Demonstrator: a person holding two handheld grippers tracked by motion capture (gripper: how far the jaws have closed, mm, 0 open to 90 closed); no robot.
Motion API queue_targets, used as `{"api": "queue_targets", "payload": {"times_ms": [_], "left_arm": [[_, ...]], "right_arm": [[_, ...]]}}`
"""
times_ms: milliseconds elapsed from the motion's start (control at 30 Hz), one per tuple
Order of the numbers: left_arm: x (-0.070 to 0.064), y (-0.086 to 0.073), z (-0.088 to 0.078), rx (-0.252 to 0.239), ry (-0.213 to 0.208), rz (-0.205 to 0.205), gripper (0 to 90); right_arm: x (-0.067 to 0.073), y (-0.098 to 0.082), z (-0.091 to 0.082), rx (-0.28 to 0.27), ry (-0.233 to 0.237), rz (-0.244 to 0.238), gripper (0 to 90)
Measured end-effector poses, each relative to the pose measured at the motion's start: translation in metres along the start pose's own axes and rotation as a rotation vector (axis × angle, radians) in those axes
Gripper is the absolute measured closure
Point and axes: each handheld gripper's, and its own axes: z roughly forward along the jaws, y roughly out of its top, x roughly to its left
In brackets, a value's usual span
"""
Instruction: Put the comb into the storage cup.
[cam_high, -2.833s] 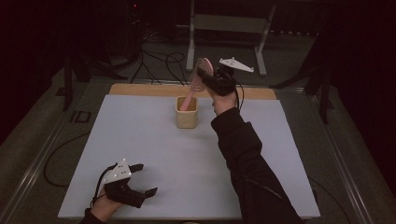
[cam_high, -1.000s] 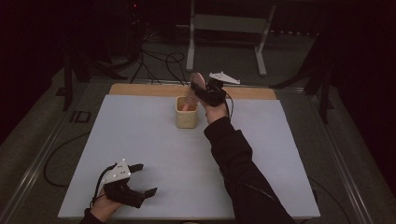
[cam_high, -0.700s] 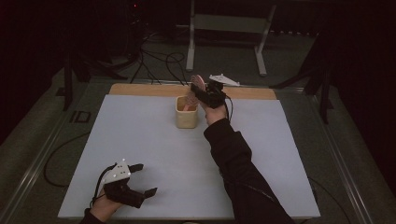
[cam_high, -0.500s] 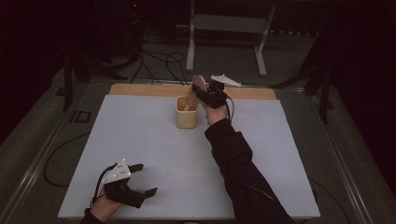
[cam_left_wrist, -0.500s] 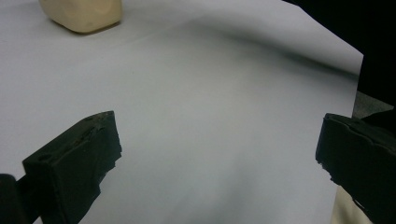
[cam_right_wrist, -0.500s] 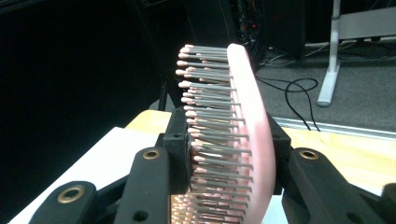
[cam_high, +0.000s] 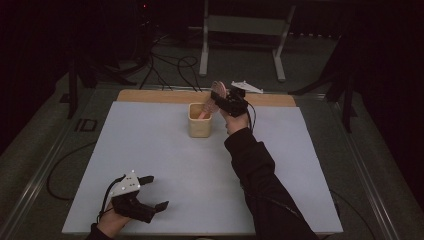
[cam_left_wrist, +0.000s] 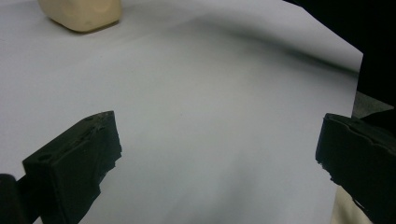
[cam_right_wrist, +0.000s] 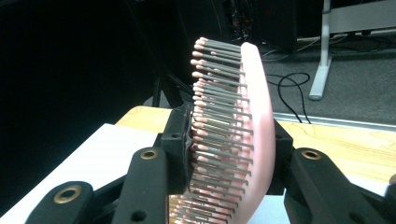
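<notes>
A pink hairbrush (cam_high: 216, 92) with dark, pink-tipped bristles (cam_right_wrist: 219, 116) stands nearly upright. Its lower end dips into a beige cup (cam_high: 200, 125) at the back middle of the white table top (cam_high: 150, 150). My right gripper (cam_high: 223, 102) is shut on the brush head, one jaw against the bristles and the other against the pink back (cam_right_wrist: 256, 93). My left gripper (cam_high: 156, 192) rests low at the front left of the table, jaws wide open with nothing between them (cam_left_wrist: 219, 154). The cup (cam_left_wrist: 81, 14) shows far off at the top of the left gripper view.
A wooden strip (cam_high: 150, 96) runs along the table's back edge, just behind the cup. Beyond it the floor holds cables (cam_high: 170, 65) and a metal stand (cam_high: 240, 30). The table's right edge (cam_left_wrist: 355, 79) lies close to the left gripper's right jaw.
The right hand has come down and a little left with the hairbrush, bringing its lower end into the cup. The left gripper has stayed where it was.
</notes>
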Motion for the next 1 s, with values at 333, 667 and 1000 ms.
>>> {"api": "queue_targets", "payload": {"times_ms": [333,667,1000], "left_arm": [[0.0,0.0,0.001,-0.001,-0.002,-0.004,0.3],[0.0,0.0,0.002,0.002,0.004,-0.003,0.3],[0.0,0.0,0.002,0.004,0.003,0.0,0.3]], "right_arm": [[-0.006,0.004,-0.005,-0.001,0.027,0.003,45.5],[-0.011,0.005,-0.012,0.05,0.04,-0.032,19.5],[-0.007,0.003,-0.015,0.103,0.101,-0.066,9.1]]}}
